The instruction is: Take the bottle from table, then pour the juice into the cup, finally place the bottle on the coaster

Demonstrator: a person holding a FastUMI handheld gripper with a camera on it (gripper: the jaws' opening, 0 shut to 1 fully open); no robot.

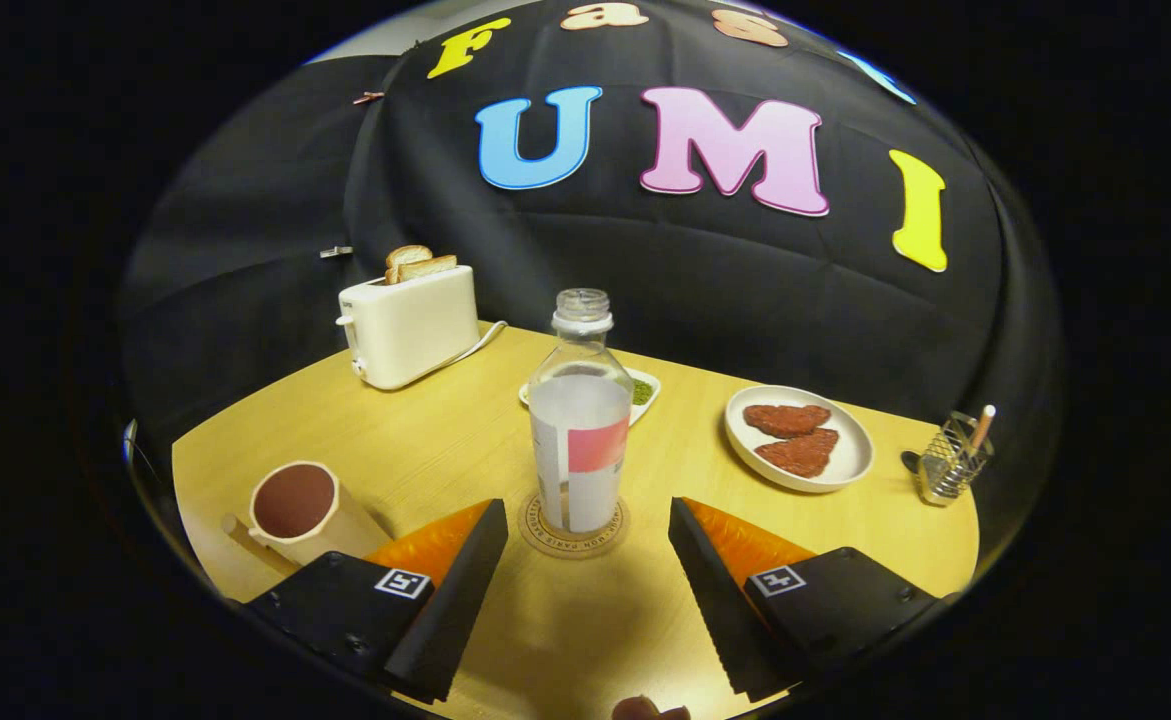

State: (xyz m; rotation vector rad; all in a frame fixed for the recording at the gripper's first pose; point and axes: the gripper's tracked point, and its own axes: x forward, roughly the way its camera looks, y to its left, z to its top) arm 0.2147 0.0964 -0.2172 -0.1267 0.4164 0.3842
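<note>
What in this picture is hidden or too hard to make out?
- Small dish, gripper view: the bottle stands in front of most of it.
- Coaster: the bottle on it covers its middle.
- Cup: its handle is partly cut off beside one finger.
- Wire holder: its contents are too small to identify.
- Gripper: open, fingers either side of the coaster.

A cream toaster [410, 325] holding toast slices [417, 263] stands on the light wooden desk [425, 440]. A round white plate [850, 455] carries two reddish patties [795, 435], near a wire mesh holder [953, 462].
</note>
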